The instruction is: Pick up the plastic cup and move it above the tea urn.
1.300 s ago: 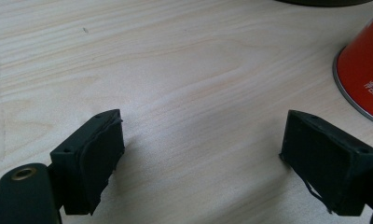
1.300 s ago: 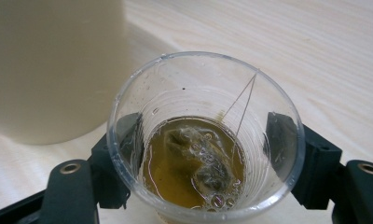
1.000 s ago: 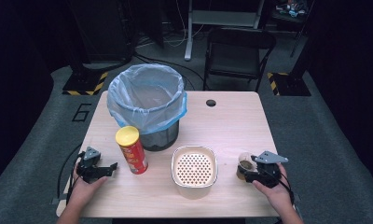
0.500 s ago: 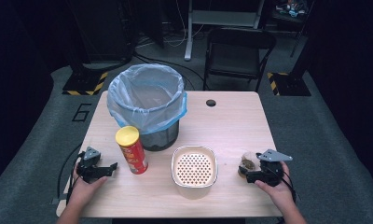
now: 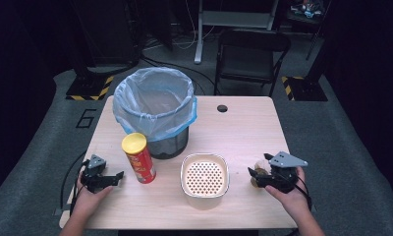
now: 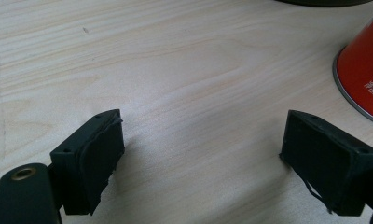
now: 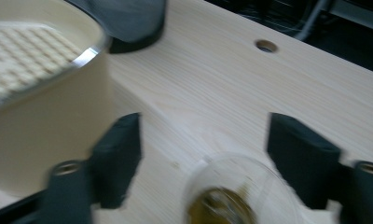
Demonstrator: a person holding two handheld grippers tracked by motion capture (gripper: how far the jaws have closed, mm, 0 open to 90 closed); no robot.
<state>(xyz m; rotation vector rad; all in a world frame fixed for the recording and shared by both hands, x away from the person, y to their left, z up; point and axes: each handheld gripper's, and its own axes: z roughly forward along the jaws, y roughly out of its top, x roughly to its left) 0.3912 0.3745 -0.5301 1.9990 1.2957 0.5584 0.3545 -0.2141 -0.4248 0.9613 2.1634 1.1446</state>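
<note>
Chips can (image 5: 139,157) before bin (image 5: 155,110), left of strainer bowl (image 5: 205,174); cup (image 5: 259,173) right.

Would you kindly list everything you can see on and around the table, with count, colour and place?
Table: one, light wood, centre; round hole near its far edge.
Bin: one, dark, lined with a pale blue bag, far left of the table.
Crisp tube: one, red with a yellow lid, upright in front of the bin.
Container: one, cream, with a perforated insert, front middle.
Clear cup: one, see-through with something brownish inside, front right, between the right gripper's jaws; whether the pads touch it cannot be told.
Folding chair: one, black, behind the table.
Left gripper: black, open, front left beside the tube.
Right gripper: black, jaws just closing around the cup.
</note>
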